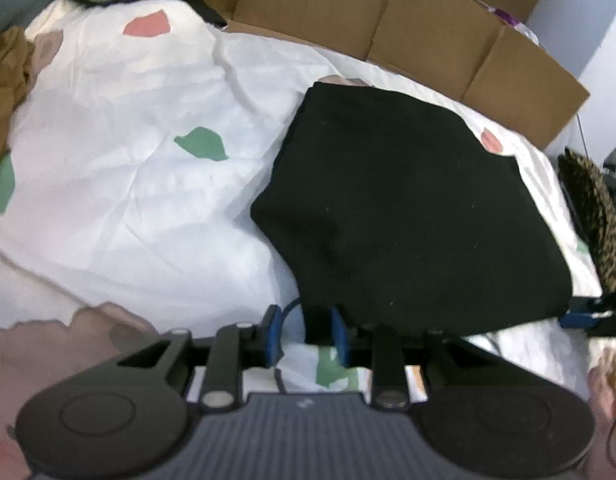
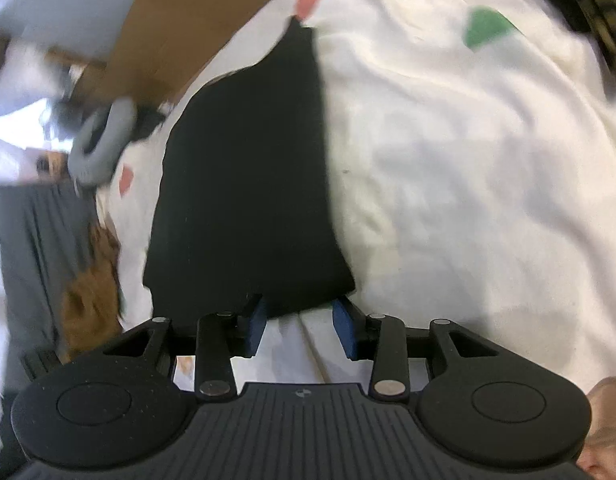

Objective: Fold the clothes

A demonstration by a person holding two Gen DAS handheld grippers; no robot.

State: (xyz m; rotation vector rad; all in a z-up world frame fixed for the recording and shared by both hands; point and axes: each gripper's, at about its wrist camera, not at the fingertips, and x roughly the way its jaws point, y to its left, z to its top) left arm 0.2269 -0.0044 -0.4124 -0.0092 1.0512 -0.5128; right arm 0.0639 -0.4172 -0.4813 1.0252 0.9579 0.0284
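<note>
A folded black garment is seen lying flat on a bed covered by a white sheet printed with green and pink patches. The left gripper is held at the garment's near edge, its blue-padded fingers spread apart; the right pad appears to touch the black cloth, though no pinch can be made out. In the right wrist view, which is blurred, the right gripper is likewise set at a near edge of the garment, with its fingers held wide and the cloth's edge lying between their tips, seemingly ungripped. Brown cardboard is stood beyond the garment, and a brown cloth is bunched well to its left.
</note>
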